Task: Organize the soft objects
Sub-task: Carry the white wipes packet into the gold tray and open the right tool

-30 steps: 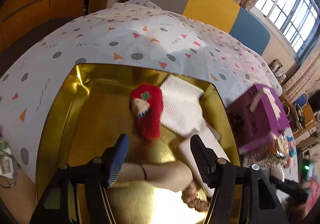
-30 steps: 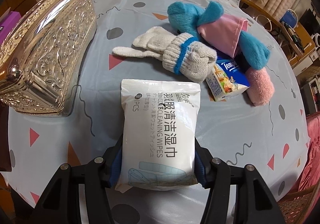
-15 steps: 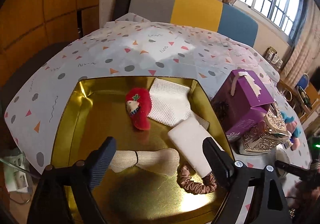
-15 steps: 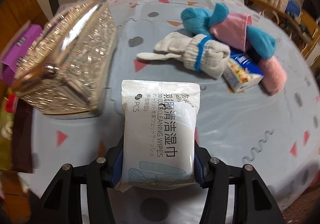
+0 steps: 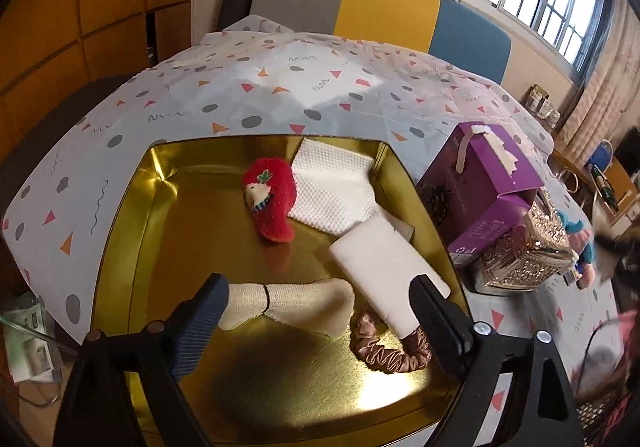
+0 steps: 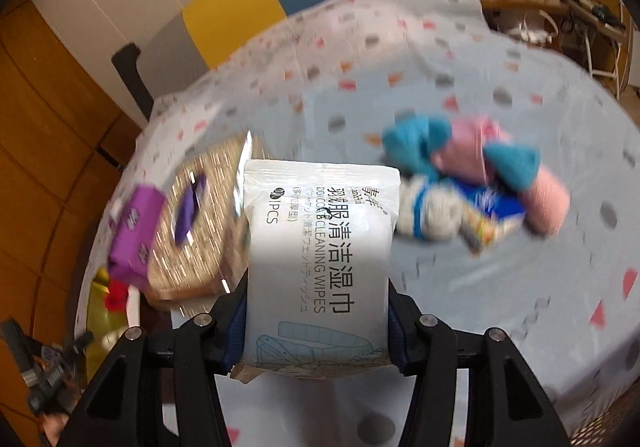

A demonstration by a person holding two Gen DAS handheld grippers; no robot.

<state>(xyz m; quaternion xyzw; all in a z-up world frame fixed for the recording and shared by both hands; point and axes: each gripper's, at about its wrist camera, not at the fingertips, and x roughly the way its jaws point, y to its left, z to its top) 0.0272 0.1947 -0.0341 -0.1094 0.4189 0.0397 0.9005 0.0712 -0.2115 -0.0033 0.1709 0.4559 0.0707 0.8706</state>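
Five soft items (image 5: 272,203) in gold tray (image 5: 132,207)

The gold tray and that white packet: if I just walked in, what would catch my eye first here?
Probably the shiny gold tray on the patterned tablecloth, holding a red plush toy, a white cloth, a beige pouch and a satin scrunchie; the left gripper stands over it, opening and empty. Next, the white wet-wipes pack clamped in the right gripper, lifted clear of the table.

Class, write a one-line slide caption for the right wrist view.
Right tongs grip a wipes pack above the patterned tablecloth.
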